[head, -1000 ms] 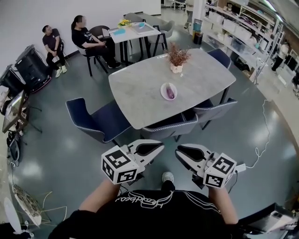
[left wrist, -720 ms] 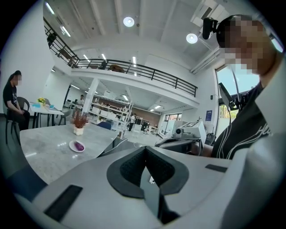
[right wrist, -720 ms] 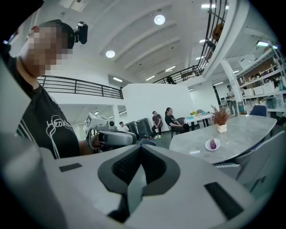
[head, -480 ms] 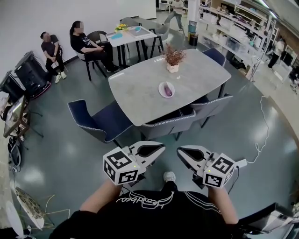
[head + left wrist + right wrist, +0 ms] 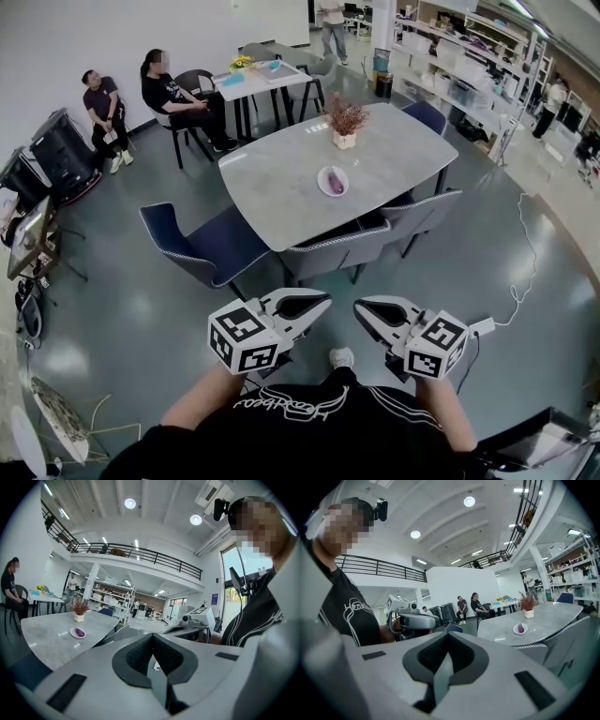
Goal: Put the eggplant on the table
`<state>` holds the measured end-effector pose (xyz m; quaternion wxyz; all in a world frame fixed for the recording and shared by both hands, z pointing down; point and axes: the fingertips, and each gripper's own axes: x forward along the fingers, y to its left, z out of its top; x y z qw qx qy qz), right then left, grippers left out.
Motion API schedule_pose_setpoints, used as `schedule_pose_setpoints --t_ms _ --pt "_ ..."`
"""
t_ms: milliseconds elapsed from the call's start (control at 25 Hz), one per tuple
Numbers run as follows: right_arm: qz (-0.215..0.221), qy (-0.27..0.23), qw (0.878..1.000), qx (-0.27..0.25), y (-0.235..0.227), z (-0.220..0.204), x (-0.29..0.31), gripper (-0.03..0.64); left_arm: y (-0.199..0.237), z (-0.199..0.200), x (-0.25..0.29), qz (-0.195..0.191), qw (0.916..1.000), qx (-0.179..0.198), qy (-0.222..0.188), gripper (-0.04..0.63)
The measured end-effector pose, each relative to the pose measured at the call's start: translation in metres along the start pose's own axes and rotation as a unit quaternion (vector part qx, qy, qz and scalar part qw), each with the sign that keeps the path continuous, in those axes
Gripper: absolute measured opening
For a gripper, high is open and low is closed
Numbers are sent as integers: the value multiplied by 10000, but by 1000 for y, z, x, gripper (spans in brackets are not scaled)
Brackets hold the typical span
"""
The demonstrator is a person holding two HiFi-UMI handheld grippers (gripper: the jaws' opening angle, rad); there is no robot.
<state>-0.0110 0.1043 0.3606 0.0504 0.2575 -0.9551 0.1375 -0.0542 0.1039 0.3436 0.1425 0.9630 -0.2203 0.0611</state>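
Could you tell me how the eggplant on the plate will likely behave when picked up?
The eggplant looks rounded and oblong, so it may roll or slip in a claw. It fits on a small plate, so probably light. The plate could slide if nudged.

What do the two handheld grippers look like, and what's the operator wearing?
Both the left gripper and right gripper have white moulded shells with black textured pads. Each carries a cube of black-and-white square markers. The shirt is black and short-sleeved, with white print.
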Motion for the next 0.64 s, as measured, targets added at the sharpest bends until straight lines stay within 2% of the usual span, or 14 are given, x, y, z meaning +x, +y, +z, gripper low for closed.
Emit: schedule_pose_setpoints --t_ms 640 --pt "-83 -114 9999 -30 23 -2 -14 6 -22 -4 -14 -35 9999 95 -37 9"
